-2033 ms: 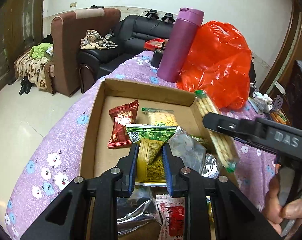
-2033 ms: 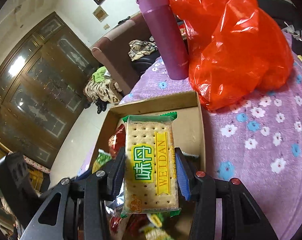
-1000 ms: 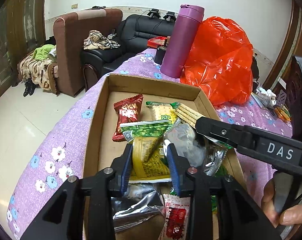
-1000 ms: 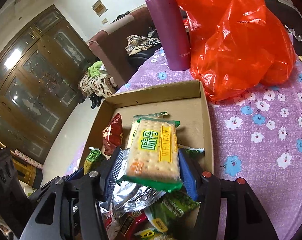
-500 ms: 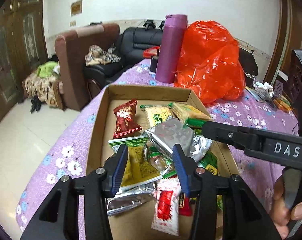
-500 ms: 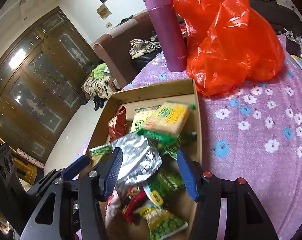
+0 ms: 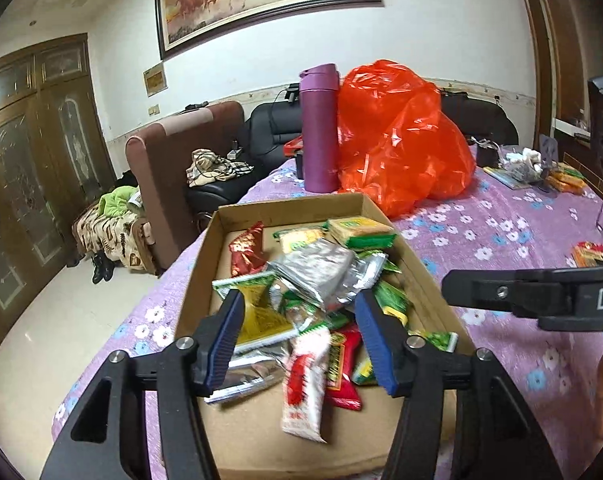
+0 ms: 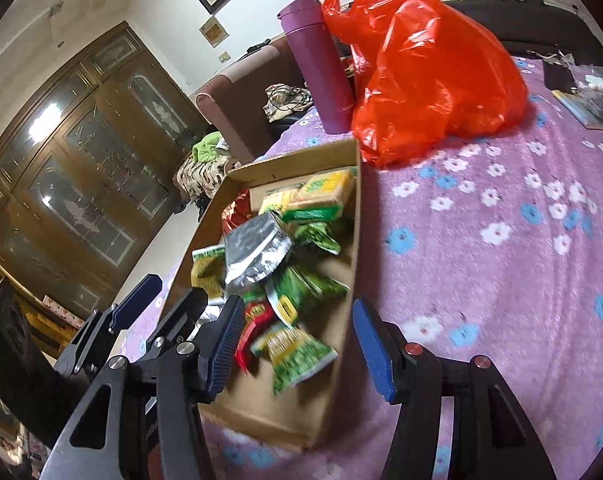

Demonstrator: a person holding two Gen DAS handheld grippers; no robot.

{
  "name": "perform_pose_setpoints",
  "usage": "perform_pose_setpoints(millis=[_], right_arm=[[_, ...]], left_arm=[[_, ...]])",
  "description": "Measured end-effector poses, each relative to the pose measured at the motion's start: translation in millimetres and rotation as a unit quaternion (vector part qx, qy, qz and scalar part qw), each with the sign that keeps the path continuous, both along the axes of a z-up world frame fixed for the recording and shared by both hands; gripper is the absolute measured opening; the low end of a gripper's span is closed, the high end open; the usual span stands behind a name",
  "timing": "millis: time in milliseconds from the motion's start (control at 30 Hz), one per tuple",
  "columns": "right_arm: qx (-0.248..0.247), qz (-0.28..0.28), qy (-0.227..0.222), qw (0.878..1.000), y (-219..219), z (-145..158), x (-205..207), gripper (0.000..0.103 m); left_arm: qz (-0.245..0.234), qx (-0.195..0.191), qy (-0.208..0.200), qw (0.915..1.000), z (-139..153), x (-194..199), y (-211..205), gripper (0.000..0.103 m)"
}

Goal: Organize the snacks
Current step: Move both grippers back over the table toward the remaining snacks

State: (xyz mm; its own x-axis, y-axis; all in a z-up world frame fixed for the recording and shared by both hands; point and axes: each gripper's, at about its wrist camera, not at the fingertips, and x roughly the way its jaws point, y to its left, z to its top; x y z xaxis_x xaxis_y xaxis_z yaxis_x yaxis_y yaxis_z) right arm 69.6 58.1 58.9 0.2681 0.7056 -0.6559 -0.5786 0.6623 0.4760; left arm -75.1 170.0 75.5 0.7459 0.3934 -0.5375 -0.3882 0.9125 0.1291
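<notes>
- Left tongs [image 7: 299, 338] are spread wide and empty, above the near end of the cardboard box [image 7: 205, 264].
- Right tongs [image 8: 297, 346] are also wide and empty, over the box's right wall.
- The snacks [image 7: 313, 276] lie piled inside the box on the purple flowered worktop [image 7: 481, 232].
- A purple flask [image 7: 319, 128] and an orange bag [image 7: 397, 136] stand behind the box.

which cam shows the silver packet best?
Left wrist: the silver packet lies sharp and unobstructed atop the pile in the box. Right wrist shows it too, complete but smaller, more oblique and slightly motion-blurred.
</notes>
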Motion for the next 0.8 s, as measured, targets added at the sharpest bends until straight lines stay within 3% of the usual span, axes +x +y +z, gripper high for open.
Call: perform_pose_setpoints(millis=[367,533,800], right_arm=[[0.031,-0.062,0.018,0.997,-69,-15,17,0.063],[0.044,-0.074,0.028,0.996,-82,-21,25,0.063],[0.058,-0.092,0.04,0.993,-97,-24,32,0.063]], left_arm=[[-0.048,0.035,0.002,0.9983,-5,2,-61,0.069],[-0.061,0.057,0.002,0.9965,-7,5,-86,0.071],[-0.089,0.061,0.017,0.9939,-12,12,-114,0.077]])
